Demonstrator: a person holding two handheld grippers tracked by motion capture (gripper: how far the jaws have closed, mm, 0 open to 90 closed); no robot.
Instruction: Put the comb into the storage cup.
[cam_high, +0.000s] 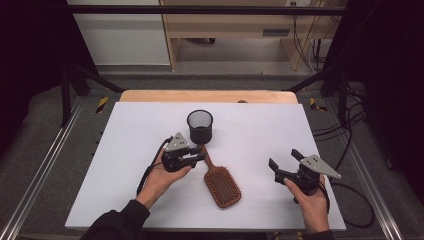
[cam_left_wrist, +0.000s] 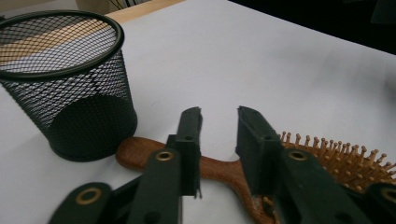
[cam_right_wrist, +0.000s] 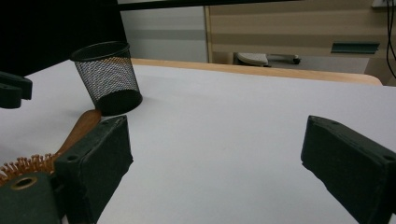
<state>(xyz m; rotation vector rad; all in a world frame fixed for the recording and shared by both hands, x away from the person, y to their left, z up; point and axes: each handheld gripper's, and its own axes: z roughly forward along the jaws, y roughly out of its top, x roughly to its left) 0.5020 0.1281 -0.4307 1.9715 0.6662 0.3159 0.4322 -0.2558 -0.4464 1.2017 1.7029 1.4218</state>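
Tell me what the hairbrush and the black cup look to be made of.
Hairbrush: probably wood, reddish-brown with a slight gloss along its handle; the pins look wooden too. Black cup: likely metal mesh, matt black, since the table shows through its walls.

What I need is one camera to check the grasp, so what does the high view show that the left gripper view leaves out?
High view: the open right gripper off to the side, and the whole brush with its bristled head. Left gripper view: the left gripper up close, jaws apart over the brush handle, whose tip lies by the cup. Shared: cup, brush, left gripper, white table.
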